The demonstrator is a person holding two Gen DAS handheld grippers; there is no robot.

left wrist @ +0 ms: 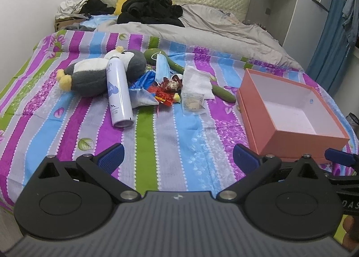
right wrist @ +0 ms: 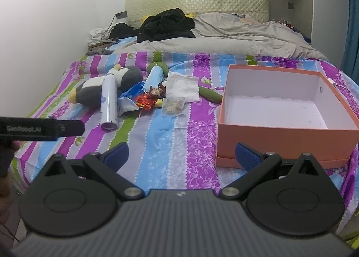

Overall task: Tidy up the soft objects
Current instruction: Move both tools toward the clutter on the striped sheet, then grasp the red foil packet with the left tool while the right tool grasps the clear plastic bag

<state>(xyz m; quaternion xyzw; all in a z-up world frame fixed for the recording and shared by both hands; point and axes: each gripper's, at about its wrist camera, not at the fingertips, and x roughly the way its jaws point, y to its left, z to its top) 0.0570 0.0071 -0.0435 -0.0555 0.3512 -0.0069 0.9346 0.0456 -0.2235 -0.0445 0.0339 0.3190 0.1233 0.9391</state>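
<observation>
A grey and white plush penguin (left wrist: 94, 75) (right wrist: 105, 88) lies on the striped bedspread, with a white spray can (left wrist: 119, 95) (right wrist: 109, 102) leaning across it. Beside them lie a blue face mask (left wrist: 162, 67) (right wrist: 153, 77), a green plush toy (left wrist: 221, 90) (right wrist: 209, 94), a white cloth (left wrist: 197, 81) (right wrist: 182, 86), a small red doll (left wrist: 166, 91) (right wrist: 148, 99) and a clear packet (left wrist: 193, 102) (right wrist: 173, 105). An open orange box (left wrist: 303, 142) (right wrist: 280, 140) stands at the right. My left gripper (left wrist: 178, 158) and right gripper (right wrist: 181, 156) hang open near the bed's front edge, holding nothing.
A grey duvet (left wrist: 213, 34) (right wrist: 224, 41) and black clothes (left wrist: 150, 9) (right wrist: 168, 23) cover the far half of the bed. A wardrobe (left wrist: 291, 5) and blue curtain (left wrist: 332, 39) stand at the right. The left gripper's side bar (right wrist: 42, 129) shows at the left edge of the right wrist view.
</observation>
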